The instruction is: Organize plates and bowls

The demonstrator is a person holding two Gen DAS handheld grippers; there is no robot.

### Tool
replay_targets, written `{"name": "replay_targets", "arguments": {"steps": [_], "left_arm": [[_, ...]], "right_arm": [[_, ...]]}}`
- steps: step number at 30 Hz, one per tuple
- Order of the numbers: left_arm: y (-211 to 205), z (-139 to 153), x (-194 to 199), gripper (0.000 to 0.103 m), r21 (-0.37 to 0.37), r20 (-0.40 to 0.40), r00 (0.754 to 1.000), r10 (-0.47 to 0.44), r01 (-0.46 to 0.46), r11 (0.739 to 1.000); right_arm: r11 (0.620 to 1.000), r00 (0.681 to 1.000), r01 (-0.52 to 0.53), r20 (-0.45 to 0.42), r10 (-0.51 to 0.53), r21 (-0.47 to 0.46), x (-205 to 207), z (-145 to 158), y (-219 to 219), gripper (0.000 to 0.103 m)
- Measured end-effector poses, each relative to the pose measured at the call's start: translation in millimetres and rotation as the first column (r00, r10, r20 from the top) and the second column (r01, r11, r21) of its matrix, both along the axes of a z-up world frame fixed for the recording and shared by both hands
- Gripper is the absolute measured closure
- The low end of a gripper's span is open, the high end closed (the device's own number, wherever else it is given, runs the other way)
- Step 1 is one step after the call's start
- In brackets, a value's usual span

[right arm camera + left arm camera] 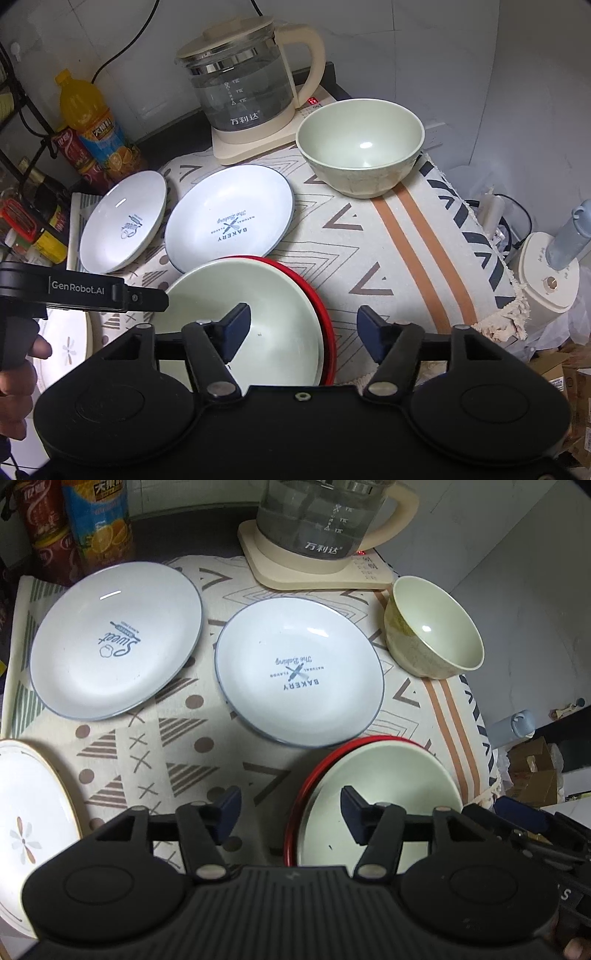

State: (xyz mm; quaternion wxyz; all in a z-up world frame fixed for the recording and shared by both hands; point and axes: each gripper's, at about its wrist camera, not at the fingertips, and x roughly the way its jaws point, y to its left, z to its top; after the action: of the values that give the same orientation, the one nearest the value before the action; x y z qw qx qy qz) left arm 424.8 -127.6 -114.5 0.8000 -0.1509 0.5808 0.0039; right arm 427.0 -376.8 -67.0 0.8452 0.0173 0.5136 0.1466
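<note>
Showing only in the right view, a humidifier (546,280) is standing beside the table. Both grippers, left (290,818) and right (304,328), are hovering wide and empty over the bowl (255,317).

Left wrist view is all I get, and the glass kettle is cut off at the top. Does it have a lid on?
Observer: Yes. The right wrist view shows the kettle with a cream lid on it.
Operator: And the orange bottle, is it capped?
Observer: The orange bottle has a yellow cap on.
Operator: What holds my gripper?
Observer: A bare hand holds the left gripper by its handle.
</note>
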Motion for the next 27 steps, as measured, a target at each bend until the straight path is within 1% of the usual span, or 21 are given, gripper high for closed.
{"name": "replay_targets", "arguments": {"steps": [1, 4, 7, 8, 9, 12, 19, 27], "left_arm": [[-0.7, 0.9, 1.0, 0.044, -0.003, 0.002, 1.000, -0.003, 0.003, 1.000], [-3.5, 3.2, 5.2, 0.041, -0.005, 0.009, 1.000, -0.012, 0.012, 1.000], [-4.6, 6.5, 9.2, 0.036, 0.016, 0.035, 0.999, 0.008, -0.008, 1.000], [-5.0, 7.3, 11.3, 0.034, 0.020, 0.040, 0.999, 0.013, -0.014, 1.000], [-5.4, 8.1, 13.6, 0.033, 0.020, 0.045, 0.999, 0.015, -0.016, 1.000], [-7.6, 10.9, 21.1, 0.032, 0.023, 0.060, 0.998, 0.018, -0.020, 1.000], [-19.0, 13.9, 40.8, 0.030, 0.029, 0.075, 0.997, 0.009, -0.011, 1.000], [-31.3, 16.1, 64.8, 0.030, 0.024, 0.106, 0.994, 0.007, -0.010, 1.000]], "right_arm": [[1.000, 1.000, -0.002, -0.004, 0.002, 0.006, 1.2, 0.9, -0.9, 0.030], [1.000, 1.000, -0.017, 0.012, 0.017, 0.013, 2.5, 3.8, -2.6, 0.019], [1.000, 0.999, -0.016, 0.027, 0.016, 0.003, 6.1, 5.0, -4.9, 0.013], [1.000, 1.000, -0.015, 0.023, 0.015, 0.004, 7.9, 4.9, -6.1, 0.012], [1.000, 1.000, -0.013, 0.019, 0.013, 0.010, 10.2, 4.3, -7.8, 0.012], [1.000, 1.000, 0.001, 0.023, -0.001, 0.019, 15.5, 4.7, -13.5, 0.006], [0.999, 0.998, 0.032, 0.053, -0.033, 0.013, 31.2, 8.6, -26.1, 0.005], [0.996, 0.994, 0.082, 0.067, -0.085, 0.043, 51.1, 8.3, -45.4, 0.005]]}}
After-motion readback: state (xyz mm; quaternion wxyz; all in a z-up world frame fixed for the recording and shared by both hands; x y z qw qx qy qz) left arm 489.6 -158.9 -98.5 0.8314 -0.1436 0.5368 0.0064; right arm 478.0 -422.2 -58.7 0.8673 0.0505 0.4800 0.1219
